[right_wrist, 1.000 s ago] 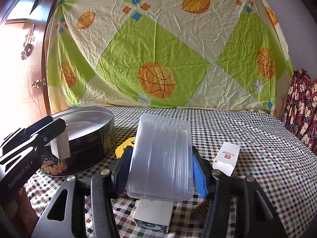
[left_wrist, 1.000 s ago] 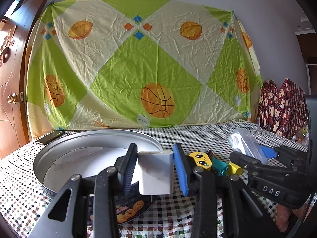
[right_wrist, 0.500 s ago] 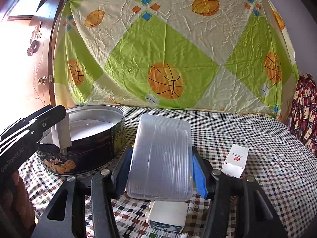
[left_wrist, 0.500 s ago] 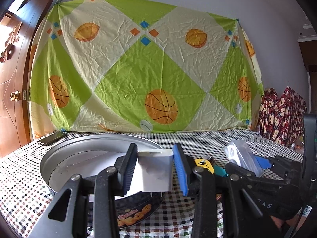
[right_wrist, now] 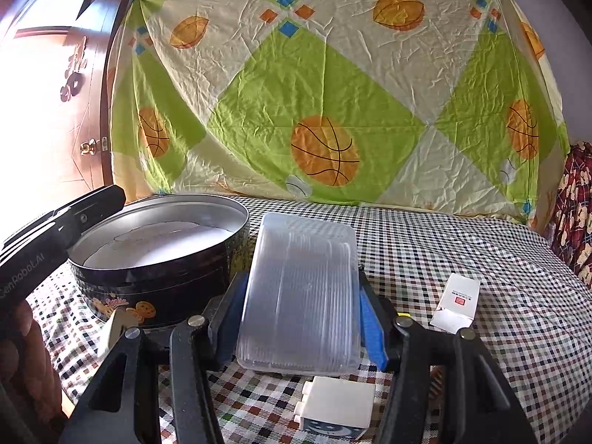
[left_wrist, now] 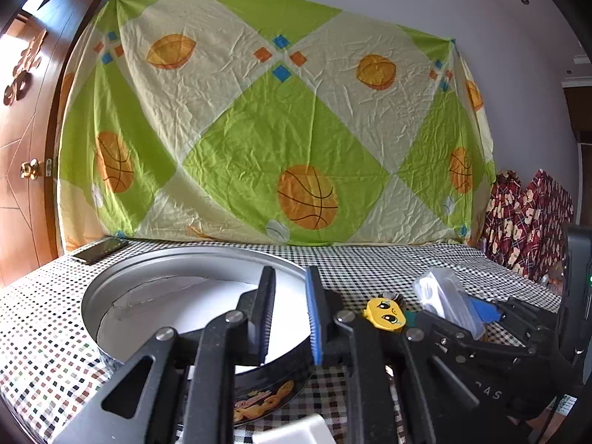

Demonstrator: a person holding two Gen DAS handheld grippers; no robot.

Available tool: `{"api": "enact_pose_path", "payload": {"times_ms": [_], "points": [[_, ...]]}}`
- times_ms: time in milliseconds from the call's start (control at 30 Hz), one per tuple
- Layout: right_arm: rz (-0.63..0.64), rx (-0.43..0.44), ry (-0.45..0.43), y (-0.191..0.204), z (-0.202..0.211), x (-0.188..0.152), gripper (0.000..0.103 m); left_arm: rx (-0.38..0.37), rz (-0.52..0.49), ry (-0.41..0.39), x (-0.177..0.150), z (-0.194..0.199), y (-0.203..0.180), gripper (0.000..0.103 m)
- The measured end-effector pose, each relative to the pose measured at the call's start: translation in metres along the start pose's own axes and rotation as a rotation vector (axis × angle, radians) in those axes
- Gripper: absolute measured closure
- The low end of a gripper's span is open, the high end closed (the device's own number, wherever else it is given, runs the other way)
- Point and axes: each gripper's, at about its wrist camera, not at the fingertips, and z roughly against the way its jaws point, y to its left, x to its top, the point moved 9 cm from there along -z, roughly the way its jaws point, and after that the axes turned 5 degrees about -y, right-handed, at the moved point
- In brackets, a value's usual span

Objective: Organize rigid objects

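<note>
Crowding table: cookie tin [right_wrist: 159, 259]; left hand-held gripper [left_wrist: 290, 314] closing, empty | right hand-held gripper [right_wrist: 299, 314] pinching plastic box [right_wrist: 301, 288]

"GenRobot.AI" stood on left gripper [right_wrist: 55, 229] body, at 9 o'clock; "DAS" partly readable on right gripper [left_wrist: 481, 310]; tin [right_wrist: 155, 281] script unclear.

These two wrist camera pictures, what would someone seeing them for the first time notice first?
Probably the green and cream basketball-print sheet hung across the whole back wall. Next, the clear plastic box gripped in the right gripper in the foreground. Then the round cookie tin, open, on the checked tablecloth at left, with the left gripper at its near rim.
</note>
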Motion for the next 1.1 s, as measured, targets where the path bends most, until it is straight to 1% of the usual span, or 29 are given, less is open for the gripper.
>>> {"api": "enact_pose_path", "payload": {"times_ms": [67, 100, 133, 167, 200, 233, 333, 400, 467, 500, 533, 600, 667, 767, 867, 933, 967, 1100], "points": [[-0.01, 0.003, -0.002, -0.002, 0.001, 0.0, 0.045, 0.025, 0.002, -0.014, 0.0, 0.006, 0.01, 0.086], [-0.015, 0.003, -0.004, -0.003, 0.001, 0.0, 0.045, 0.042, 0.002, -0.017, -0.002, 0.01, 0.015, 0.074], [-0.018, 0.002, -0.009, -0.004, 0.002, 0.001, 0.045, 0.066, 0.012, -0.01, -0.004, 0.013, 0.022, 0.053], [-0.022, 0.002, -0.012, -0.004, 0.003, 0.001, 0.045, 0.082, 0.031, -0.01, -0.006, 0.016, 0.029, 0.04], [-0.025, 0.004, -0.014, -0.005, 0.003, 0.001, 0.045, 0.094, 0.051, -0.011, -0.008, 0.019, 0.034, 0.022], [-0.026, 0.008, -0.016, -0.005, 0.004, 0.002, 0.045, 0.095, 0.058, -0.009, -0.011, 0.023, 0.038, 0.018], [-0.042, 0.021, -0.023, -0.007, 0.008, 0.002, 0.045, 0.126, 0.019, 0.012, -0.019, 0.035, 0.043, 0.017], [-0.049, 0.026, -0.02, -0.008, 0.009, 0.001, 0.045, 0.148, 0.012, 0.065, -0.032, 0.041, 0.041, 0.015], [-0.049, 0.027, -0.027, -0.008, 0.011, 0.001, 0.045, 0.121, -0.007, 0.112, -0.049, 0.047, 0.029, 0.014], [-0.049, 0.026, -0.029, -0.008, 0.011, 0.001, 0.045, 0.125, -0.03, 0.128, -0.057, 0.048, 0.023, 0.011], [-0.049, 0.025, -0.029, -0.008, 0.012, 0.0, 0.045, 0.126, -0.044, 0.146, -0.064, 0.047, 0.019, 0.01], [-0.05, 0.029, -0.027, -0.007, 0.012, -0.001, 0.045, 0.095, -0.038, 0.204, -0.078, 0.039, 0.01, 0.01], [-0.049, 0.031, -0.027, -0.008, 0.013, -0.001, 0.045, 0.088, -0.04, 0.262, -0.089, 0.029, 0.005, 0.01], [-0.067, 0.033, -0.029, -0.012, 0.014, -0.001, 0.045, 0.077, -0.034, 0.308, -0.101, 0.022, 0.002, 0.01], [-0.054, 0.03, -0.026, -0.012, 0.014, -0.001, 0.045, 0.072, -0.034, 0.349, -0.11, 0.016, 0.001, 0.014], [-0.033, 0.027, -0.028, -0.009, 0.014, -0.001, 0.045, 0.042, -0.016, 0.387, -0.118, 0.01, 0.0, 0.038], [-0.026, 0.027, -0.028, -0.008, 0.014, -0.001, 0.045, 0.056, -0.039, 0.378, -0.118, 0.01, 0.0, 0.037], [-0.027, 0.029, -0.027, -0.006, 0.013, -0.001, 0.045, 0.028, -0.024, 0.367, -0.115, 0.012, -0.001, 0.038]]}}
